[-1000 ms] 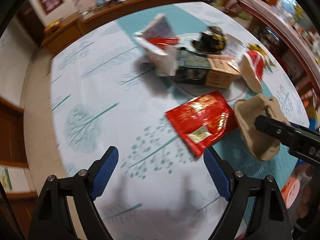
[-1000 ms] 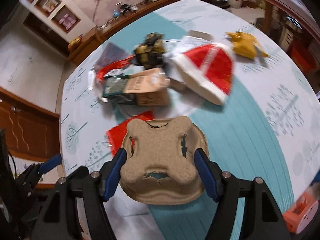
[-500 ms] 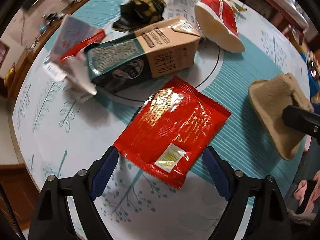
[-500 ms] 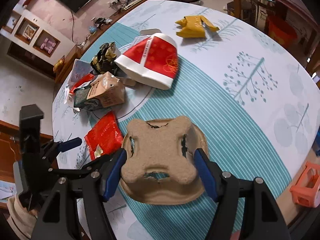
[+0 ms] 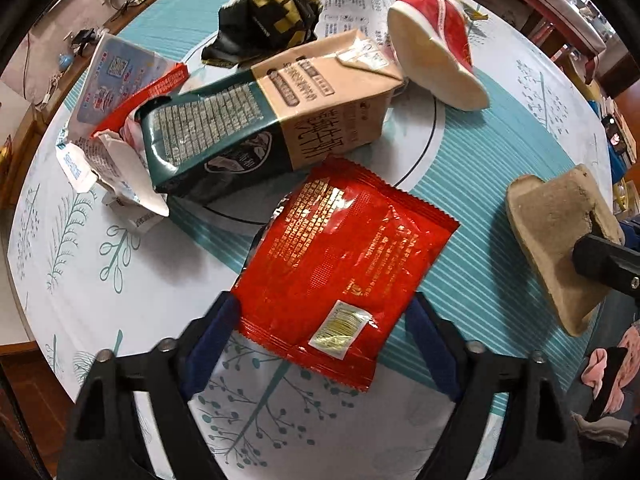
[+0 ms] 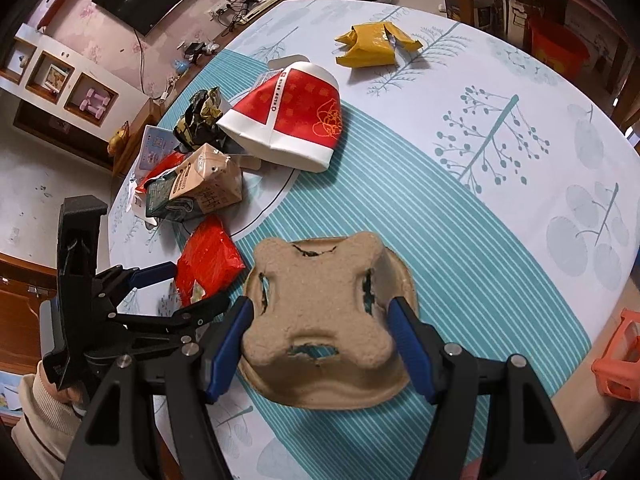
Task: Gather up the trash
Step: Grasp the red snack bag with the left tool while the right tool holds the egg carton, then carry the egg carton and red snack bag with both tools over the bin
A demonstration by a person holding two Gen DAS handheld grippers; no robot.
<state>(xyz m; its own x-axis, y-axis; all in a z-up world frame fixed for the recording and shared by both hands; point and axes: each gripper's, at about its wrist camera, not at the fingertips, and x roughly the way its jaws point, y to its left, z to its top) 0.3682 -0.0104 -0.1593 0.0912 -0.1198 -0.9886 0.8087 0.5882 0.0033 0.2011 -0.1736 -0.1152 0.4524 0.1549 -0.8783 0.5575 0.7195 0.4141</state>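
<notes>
A red foil packet [image 5: 340,264] lies flat on the round table, its near end between the open jaws of my left gripper [image 5: 320,340]; the blue pads [image 5: 208,340] stand at its two near corners. It also shows in the right wrist view [image 6: 206,260]. My right gripper [image 6: 320,340] is shut on a brown pulp cup carrier [image 6: 320,312] and holds it above the table's near edge; the carrier [image 5: 560,240] shows at the right of the left wrist view.
Behind the packet lie a milk carton [image 5: 272,120], a crushed red paper bowl [image 5: 436,48], a black-and-gold wrapper [image 5: 268,12], torn white-and-red packaging [image 5: 112,112] and a yellow wrapper [image 6: 376,46]. An orange stool [image 6: 618,364] stands beside the table.
My left gripper has moved forward and down until the red packet's near end lies between its open jaws. My right gripper has kept hold of the carrier and lifted back a little.
</notes>
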